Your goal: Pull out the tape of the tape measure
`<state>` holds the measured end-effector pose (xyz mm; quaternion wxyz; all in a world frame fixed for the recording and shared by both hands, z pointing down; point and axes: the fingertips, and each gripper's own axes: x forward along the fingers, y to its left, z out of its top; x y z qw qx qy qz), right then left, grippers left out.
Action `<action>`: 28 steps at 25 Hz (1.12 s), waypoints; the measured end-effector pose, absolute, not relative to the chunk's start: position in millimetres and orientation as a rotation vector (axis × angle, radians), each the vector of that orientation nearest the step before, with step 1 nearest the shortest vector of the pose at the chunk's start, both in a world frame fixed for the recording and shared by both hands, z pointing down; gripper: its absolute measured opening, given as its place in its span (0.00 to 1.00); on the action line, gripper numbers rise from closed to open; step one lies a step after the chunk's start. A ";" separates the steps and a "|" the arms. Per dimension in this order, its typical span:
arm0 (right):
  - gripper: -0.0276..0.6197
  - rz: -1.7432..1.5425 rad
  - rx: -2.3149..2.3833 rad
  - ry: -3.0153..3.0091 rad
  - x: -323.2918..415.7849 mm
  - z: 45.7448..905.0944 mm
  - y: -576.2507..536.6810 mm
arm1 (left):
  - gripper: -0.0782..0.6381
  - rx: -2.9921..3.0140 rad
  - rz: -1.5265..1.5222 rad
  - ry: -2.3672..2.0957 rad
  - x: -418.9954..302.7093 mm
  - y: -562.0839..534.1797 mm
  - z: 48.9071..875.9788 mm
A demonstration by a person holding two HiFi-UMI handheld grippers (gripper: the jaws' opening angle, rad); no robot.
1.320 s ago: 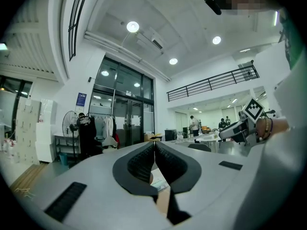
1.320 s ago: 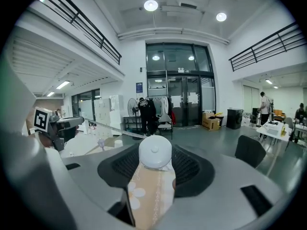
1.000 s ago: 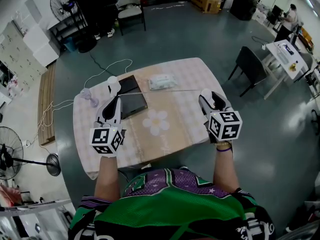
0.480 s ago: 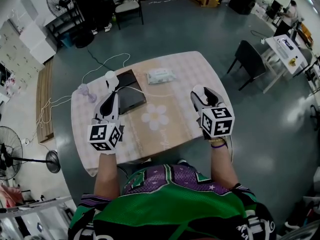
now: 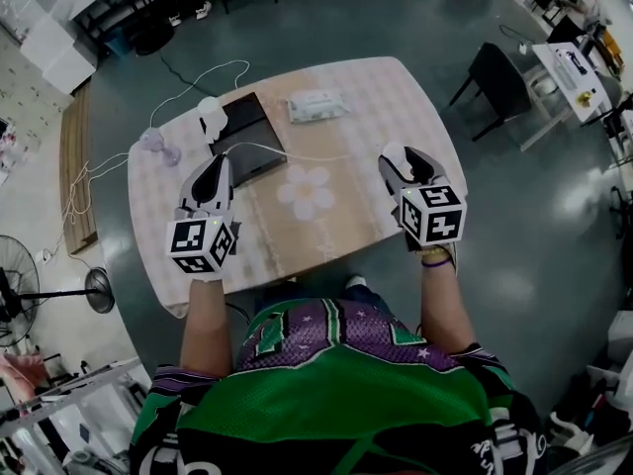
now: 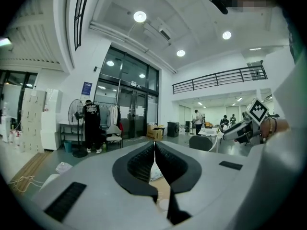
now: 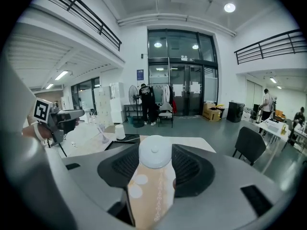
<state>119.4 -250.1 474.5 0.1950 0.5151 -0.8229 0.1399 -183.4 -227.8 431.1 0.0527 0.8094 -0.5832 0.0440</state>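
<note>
Two tools are hanging over the tabletop (image 5: 297,255): the left hand-held gripper (image 5: 220,164) at centre left of the head view and the right hand-held gripper (image 5: 406,161) at centre right. I am working one with each hand, and my forearms are reaching up from the bottom of the frame.

The left hand-held gripper is sitting clenched. In its own view the ribbed pads (image 6: 140,163) are meeting along a thin seam with no gap showing. In the head view the tape (image 5: 326,157) is running right up to its tips, so it is pinching the tape's end.

The right hand-held gripper is grasping the case (image 7: 155,151), a white round body that is filling the space between its black pads in the right gripper view.

The tape is lying drawn out between the two as a thin pale line in a shallow curve across the middle of the frame. It is crossing the lower edge of a dark slab (image 5: 247,132) and passing above the flower print (image 5: 307,191). I cannot tell whether it is touching the cloth.

Further up the frame, a white packet (image 5: 316,105) is lying near the tabletop's far edge. A white cylinder (image 5: 211,112) is standing just beside the slab's upper left corner.
</note>
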 end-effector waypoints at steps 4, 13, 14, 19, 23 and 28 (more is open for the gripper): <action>0.38 0.448 1.434 -2.272 115.7 500.5 -251.4 | 0.15 2.449 0.193 -1.713 -185.6 -234.5 459.8; 0.38 0.576 1.425 -2.194 107.9 567.6 -260.2 | 0.15 2.429 0.289 -1.589 -190.8 -254.5 523.9; 0.38 0.591 1.425 -2.187 107.2 575.5 -260.8 | 0.15 2.427 0.304 -1.577 -191.0 -255.6 531.7; 0.38 0.659 1.421 -2.175 104.3 613.7 -266.2 | 0.15 2.421 0.361 -1.539 -190.4 -261.6 567.4; 0.38 0.676 1.390 -2.173 98.6 642.8 -270.9 | 0.15 2.400 0.382 -1.523 -189.5 -265.8 593.4; 0.38 0.699 1.355 -2.157 96.8 678.8 -274.2 | 0.15 2.345 0.391 -1.512 -186.0 -265.6 627.1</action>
